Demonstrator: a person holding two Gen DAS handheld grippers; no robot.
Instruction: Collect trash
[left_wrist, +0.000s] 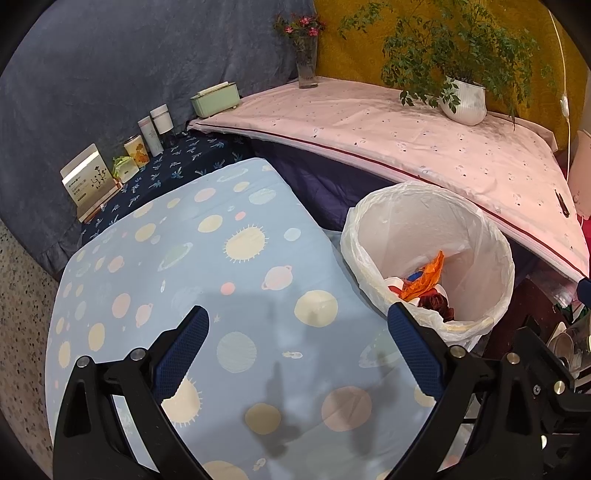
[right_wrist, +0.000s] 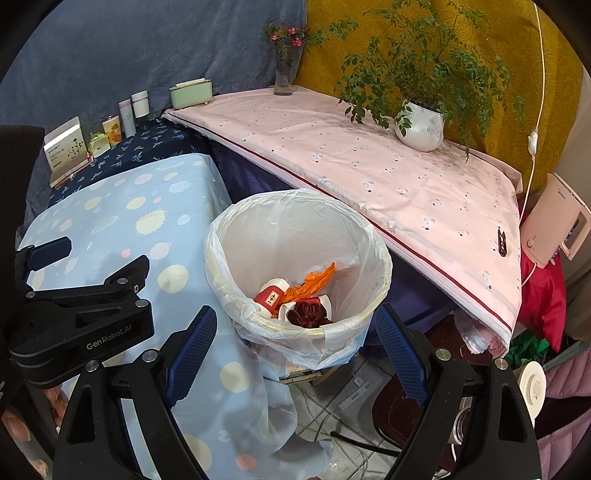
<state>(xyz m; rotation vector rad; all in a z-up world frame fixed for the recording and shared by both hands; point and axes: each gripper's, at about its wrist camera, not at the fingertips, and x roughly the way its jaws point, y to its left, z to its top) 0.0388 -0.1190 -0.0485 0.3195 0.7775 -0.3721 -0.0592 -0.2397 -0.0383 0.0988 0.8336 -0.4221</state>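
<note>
A white bin with a clear plastic liner (right_wrist: 380, 254) (left_wrist: 491, 236) stands beside the table with the blue planet-print cloth (left_wrist: 207, 266) (right_wrist: 110, 221). Inside lie a red and white paper cup (right_wrist: 270, 295), an orange wrapper (right_wrist: 314, 281) (left_wrist: 424, 277) and a dark red crumpled thing (right_wrist: 308, 314) (left_wrist: 437, 302). My left gripper (left_wrist: 297, 325) is open and empty above the cloth, left of the bin; it also shows in the right wrist view (right_wrist: 88, 254). My right gripper (right_wrist: 295, 321) is open and empty just above the bin's near rim.
A higher surface with a pink cloth (right_wrist: 369, 155) holds a potted plant (right_wrist: 419, 125) and a flower vase (right_wrist: 283, 74). Boxes, bottles and a green tissue box (left_wrist: 214, 98) line the back left. Cables and clutter lie on the floor (right_wrist: 351, 402) under the bin.
</note>
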